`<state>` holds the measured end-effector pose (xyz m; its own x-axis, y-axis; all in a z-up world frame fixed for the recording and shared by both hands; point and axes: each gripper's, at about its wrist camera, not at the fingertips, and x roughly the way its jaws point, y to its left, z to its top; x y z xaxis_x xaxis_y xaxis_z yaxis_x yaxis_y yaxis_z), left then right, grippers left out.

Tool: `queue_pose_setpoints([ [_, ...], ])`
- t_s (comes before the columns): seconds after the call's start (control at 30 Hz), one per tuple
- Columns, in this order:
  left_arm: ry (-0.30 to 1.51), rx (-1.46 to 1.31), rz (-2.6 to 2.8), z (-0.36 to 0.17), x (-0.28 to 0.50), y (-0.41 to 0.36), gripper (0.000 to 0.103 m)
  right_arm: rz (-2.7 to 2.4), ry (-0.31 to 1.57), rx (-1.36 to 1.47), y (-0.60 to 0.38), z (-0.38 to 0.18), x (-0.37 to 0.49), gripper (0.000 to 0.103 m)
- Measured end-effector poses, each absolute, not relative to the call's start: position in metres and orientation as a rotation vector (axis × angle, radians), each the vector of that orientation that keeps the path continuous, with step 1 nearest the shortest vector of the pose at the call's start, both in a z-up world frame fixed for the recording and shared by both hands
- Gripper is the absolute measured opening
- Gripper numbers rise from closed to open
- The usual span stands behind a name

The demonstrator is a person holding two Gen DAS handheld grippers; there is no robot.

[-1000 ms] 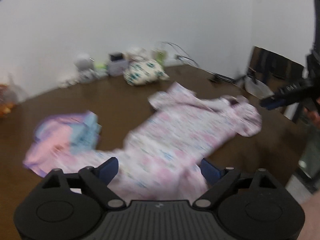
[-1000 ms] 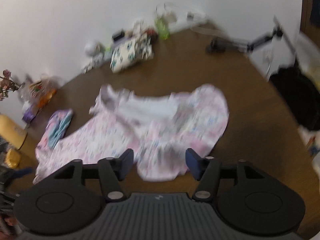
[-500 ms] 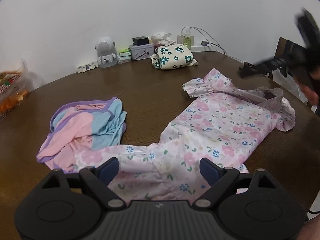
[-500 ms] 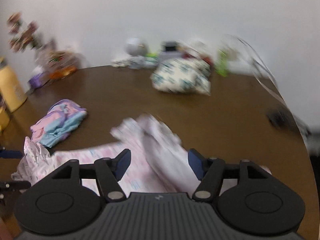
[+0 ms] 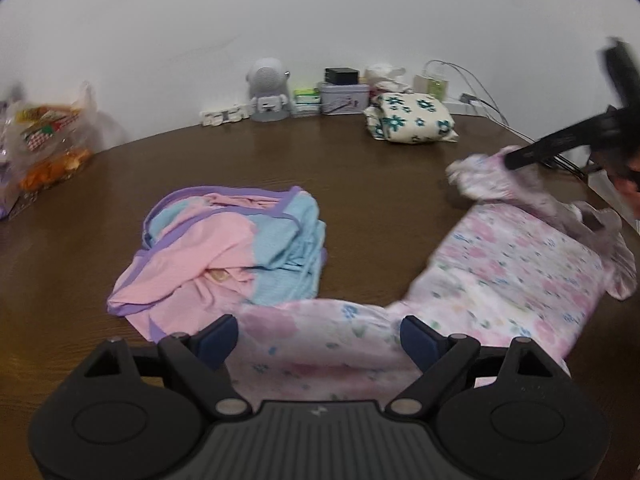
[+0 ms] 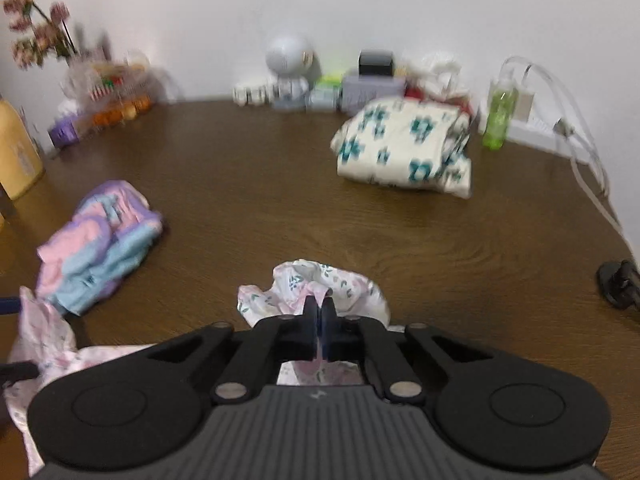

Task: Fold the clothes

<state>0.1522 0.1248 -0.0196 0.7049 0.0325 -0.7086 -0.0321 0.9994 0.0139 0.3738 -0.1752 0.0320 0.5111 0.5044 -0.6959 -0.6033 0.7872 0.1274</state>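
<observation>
A pink floral dress (image 5: pixel 500 280) lies spread on the brown table (image 5: pixel 360 200), its hem under my left gripper (image 5: pixel 319 338), which is open over the cloth. My right gripper (image 6: pixel 319 308) is shut on the dress's ruffled sleeve (image 6: pixel 332 284); it also shows at the right of the left wrist view (image 5: pixel 516 160), at the sleeve. A crumpled pink, blue and purple garment (image 5: pixel 224 248) lies to the left of the dress. A folded cream cloth with teal flowers (image 5: pixel 412 124) rests at the back.
Along the wall stand a white robot figure (image 5: pixel 266 94), small boxes (image 5: pixel 344 96), a green bottle (image 6: pixel 498 120) and cables (image 6: pixel 580 140). A snack bag (image 5: pixel 44 140) sits at the far left. A yellow bottle (image 6: pixel 14 152) and flowers (image 6: pixel 36 24) are at the left.
My right gripper has closed on the dress's sleeve; it was open half a second ago. The left gripper view has swung left, its jaws still open over the hem.
</observation>
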Motion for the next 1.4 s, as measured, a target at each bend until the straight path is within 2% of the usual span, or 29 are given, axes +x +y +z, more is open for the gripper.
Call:
queue_pose_setpoints([
  [0.1, 0.834, -0.022, 0.012, -0.025, 0.166, 0.127, 0.088, 0.677, 0.744, -0.059, -0.205, 0.054, 0.368, 0.001],
  [0.17, 0.867, -0.036, 0.0, -0.03, 0.174, 0.127, 0.085, 0.663, 0.716, -0.034, -0.222, 0.065, 0.364, 0.001],
  [0.2, 0.879, -0.035, -0.005, -0.033, 0.178, 0.125, 0.075, 0.654, 0.707, -0.021, -0.231, 0.069, 0.361, 0.001],
  [0.23, 0.885, -0.03, -0.019, -0.035, 0.179, 0.122, 0.055, 0.646, 0.699, -0.007, -0.239, 0.073, 0.358, 0.001],
  [0.27, 0.886, -0.027, -0.043, -0.034, 0.179, 0.118, 0.041, 0.635, 0.689, 0.001, -0.247, 0.077, 0.355, 0.001],
  [0.3, 0.886, -0.027, -0.069, -0.032, 0.178, 0.115, 0.013, 0.62, 0.674, 0.003, -0.255, 0.08, 0.352, 0.001],
  [0.33, 0.885, -0.026, -0.095, -0.03, 0.177, 0.112, 0.006, 0.602, 0.66, 0.005, -0.263, 0.084, 0.35, 0.001],
  [0.57, 0.759, 0.022, -0.094, 0.008, 0.162, 0.099, 0.006, 0.475, 0.607, 0.046, -0.318, 0.102, 0.346, 0.001],
  [0.7, 0.692, 0.068, -0.029, 0.036, 0.198, 0.094, 0.005, 0.378, 0.63, 0.057, -0.318, 0.099, 0.369, 0.001],
  [0.83, 0.506, 0.116, 0.068, 0.091, 0.23, 0.09, 0.005, 0.284, 0.52, 0.095, -0.312, 0.139, 0.395, 0.001],
  [0.97, 0.22, 0.212, 0.105, 0.15, 0.201, 0.083, 0.006, 0.311, 0.28, 0.146, -0.324, 0.217, 0.376, 0.001],
  [1.07, 0.083, 0.342, 0.124, 0.162, 0.162, 0.074, 0.019, 0.348, 0.181, 0.098, -0.334, 0.241, 0.34, 0.001],
  [1.1, 0.094, 0.378, 0.12, 0.152, 0.149, 0.071, 0.04, 0.354, 0.186, 0.076, -0.337, 0.238, 0.328, 0.001],
  [1.13, 0.133, 0.399, 0.102, 0.138, 0.139, 0.069, 0.071, 0.362, 0.211, 0.05, -0.34, 0.227, 0.317, 0.001],
  [1.17, 0.18, 0.395, 0.084, 0.125, 0.133, 0.069, 0.082, 0.372, 0.251, 0.022, -0.343, 0.211, 0.307, 0.001],
  [1.2, 0.224, 0.379, 0.071, 0.116, 0.131, 0.07, 0.088, 0.382, 0.317, -0.005, -0.346, 0.188, 0.297, 0.002],
  [1.23, 0.268, 0.362, 0.058, 0.106, 0.129, 0.072, 0.088, 0.391, 0.416, -0.03, -0.349, 0.159, 0.289, 0.003],
  [1.27, 0.311, 0.344, 0.045, 0.096, 0.126, 0.073, 0.088, 0.399, 0.53, -0.049, -0.351, 0.129, 0.283, 0.008],
  [1.37, 0.441, 0.292, 0.005, 0.067, 0.12, 0.076, 0.087, 0.387, 0.862, -0.013, -0.367, 0.038, 0.267, 0.048],
  [1.4, 0.485, 0.274, -0.008, 0.057, 0.117, 0.077, 0.087, 0.373, 0.926, 0.022, -0.375, 0.018, 0.261, 0.048],
])
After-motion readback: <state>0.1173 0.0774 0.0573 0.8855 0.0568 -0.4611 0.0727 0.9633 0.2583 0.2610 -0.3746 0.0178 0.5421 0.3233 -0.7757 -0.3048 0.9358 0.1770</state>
